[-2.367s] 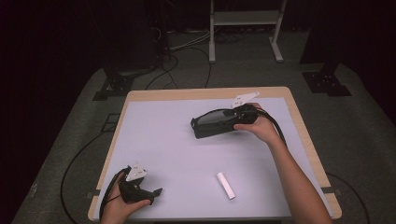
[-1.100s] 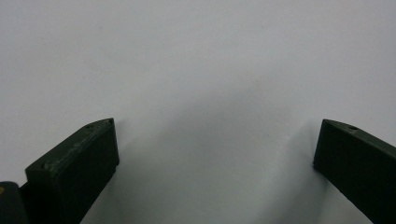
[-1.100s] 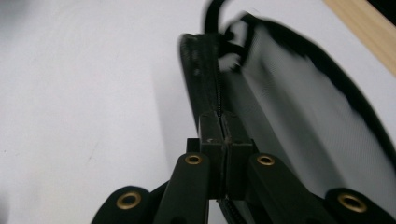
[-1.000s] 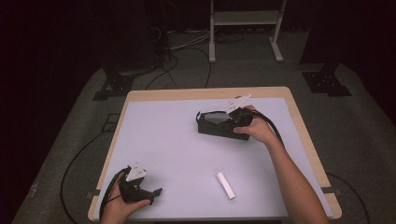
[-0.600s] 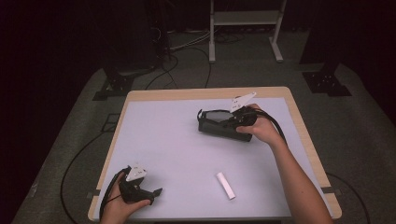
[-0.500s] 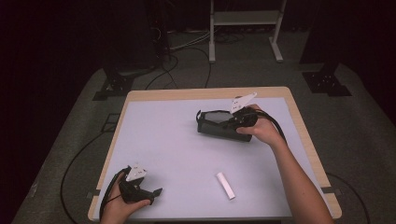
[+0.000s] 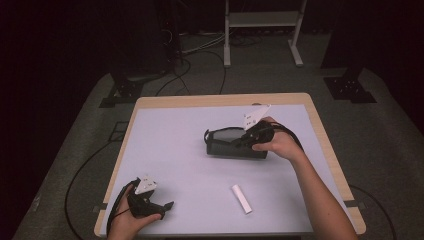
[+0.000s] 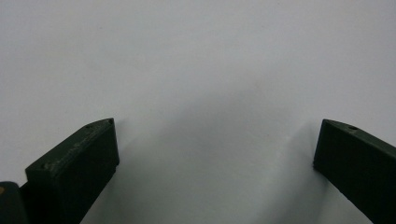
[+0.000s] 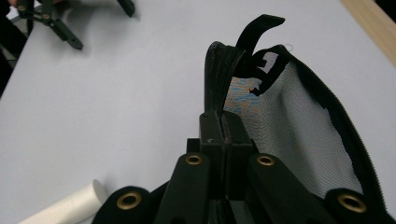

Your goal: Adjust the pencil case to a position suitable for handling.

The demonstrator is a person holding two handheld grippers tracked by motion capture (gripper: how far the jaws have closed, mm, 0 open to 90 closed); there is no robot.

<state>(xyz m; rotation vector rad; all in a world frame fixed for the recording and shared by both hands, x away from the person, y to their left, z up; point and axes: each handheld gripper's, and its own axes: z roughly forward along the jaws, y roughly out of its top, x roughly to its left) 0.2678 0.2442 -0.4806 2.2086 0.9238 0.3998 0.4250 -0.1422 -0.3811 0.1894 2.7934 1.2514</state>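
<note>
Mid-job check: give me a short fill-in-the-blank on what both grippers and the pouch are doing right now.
1. The right gripper is shut on the edge of the black mesh ____.
2. The left gripper has its jaws ____, with nothing between them.
3. The white cylinder lies on the table, on the side of the pouch that is ____ the person.

Missing words: pouch; open; nearer
</note>
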